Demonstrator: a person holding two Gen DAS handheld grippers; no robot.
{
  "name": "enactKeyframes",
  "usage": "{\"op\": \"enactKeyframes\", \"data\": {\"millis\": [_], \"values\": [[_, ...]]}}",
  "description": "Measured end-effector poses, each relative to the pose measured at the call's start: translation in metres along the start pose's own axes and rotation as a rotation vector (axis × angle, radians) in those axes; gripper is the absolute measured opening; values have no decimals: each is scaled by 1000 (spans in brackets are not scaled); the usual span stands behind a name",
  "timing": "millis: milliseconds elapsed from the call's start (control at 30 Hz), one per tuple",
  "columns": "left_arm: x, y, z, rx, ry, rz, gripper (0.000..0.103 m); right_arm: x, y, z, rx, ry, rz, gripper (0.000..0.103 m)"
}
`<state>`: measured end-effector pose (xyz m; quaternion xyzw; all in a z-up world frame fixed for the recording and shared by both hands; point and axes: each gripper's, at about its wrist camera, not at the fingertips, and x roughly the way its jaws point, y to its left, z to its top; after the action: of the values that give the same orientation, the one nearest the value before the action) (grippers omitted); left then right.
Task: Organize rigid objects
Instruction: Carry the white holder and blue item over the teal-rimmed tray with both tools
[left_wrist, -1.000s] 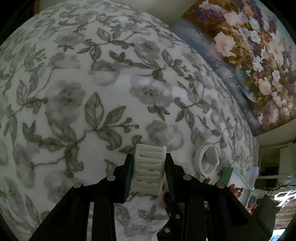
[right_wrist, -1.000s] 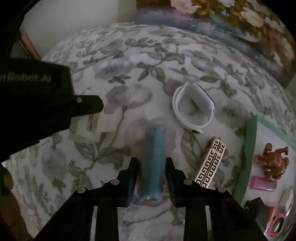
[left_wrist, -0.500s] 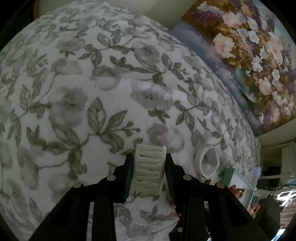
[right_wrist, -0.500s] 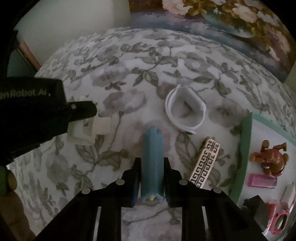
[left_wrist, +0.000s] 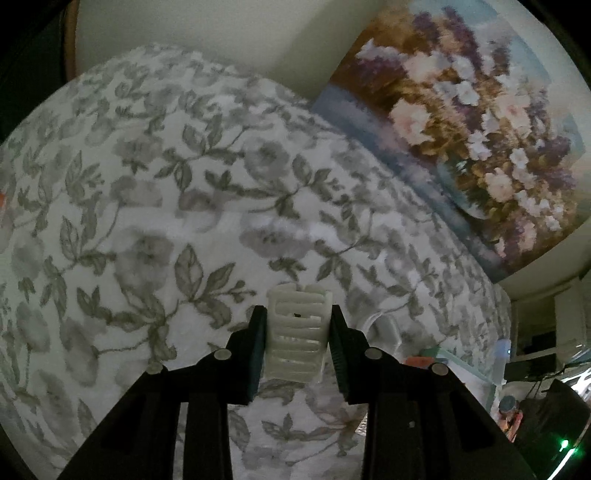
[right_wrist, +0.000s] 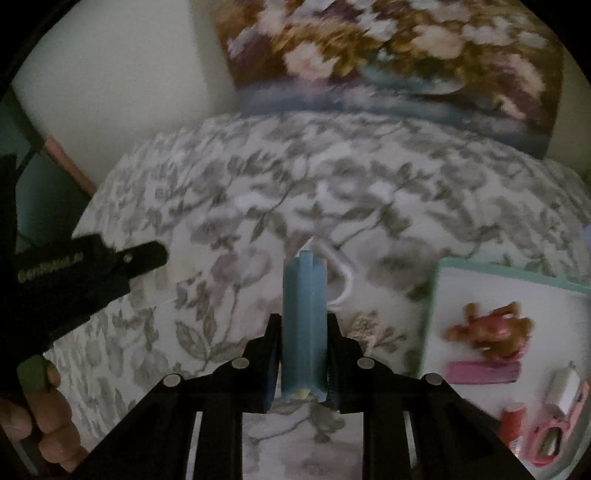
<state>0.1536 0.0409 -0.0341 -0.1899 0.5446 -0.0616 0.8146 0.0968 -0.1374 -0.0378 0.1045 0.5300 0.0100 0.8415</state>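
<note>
My left gripper (left_wrist: 297, 325) is shut on a white slatted plastic clip (left_wrist: 297, 332) and holds it above the floral bedspread (left_wrist: 147, 221). My right gripper (right_wrist: 303, 332) is shut on a long blue bar (right_wrist: 303, 325), lifted off the bedspread (right_wrist: 369, 192). A white band (right_wrist: 341, 273) lies just beyond the bar, partly hidden by it; it also shows in the left wrist view (left_wrist: 384, 325). A patterned gold-and-white stick (right_wrist: 365, 325) lies to the right of my right gripper. The left gripper also shows at the left of the right wrist view (right_wrist: 144, 258).
A green-rimmed white tray (right_wrist: 432, 314) at the right holds a brown toy figure (right_wrist: 491, 328), a pink bar (right_wrist: 480, 371) and several small pink and red items. A floral painting (left_wrist: 461, 129) leans against the wall behind the bed.
Both grippers have lifted and tilted up with their objects. The right gripper closed on the blue bar and raised it off the bedspread, swinging toward the tray.
</note>
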Motion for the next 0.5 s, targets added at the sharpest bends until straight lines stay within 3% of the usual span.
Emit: {"op": "enactKeyframes", "data": {"millis": [300,500], "values": [[-30,-45,-9,91,-69,-39,34,-39,-52,12,122,-68,-31,23],[-34,-77,-19,157,-72,-57,34,-50,-86,13,172,-88,-61,23]]}}
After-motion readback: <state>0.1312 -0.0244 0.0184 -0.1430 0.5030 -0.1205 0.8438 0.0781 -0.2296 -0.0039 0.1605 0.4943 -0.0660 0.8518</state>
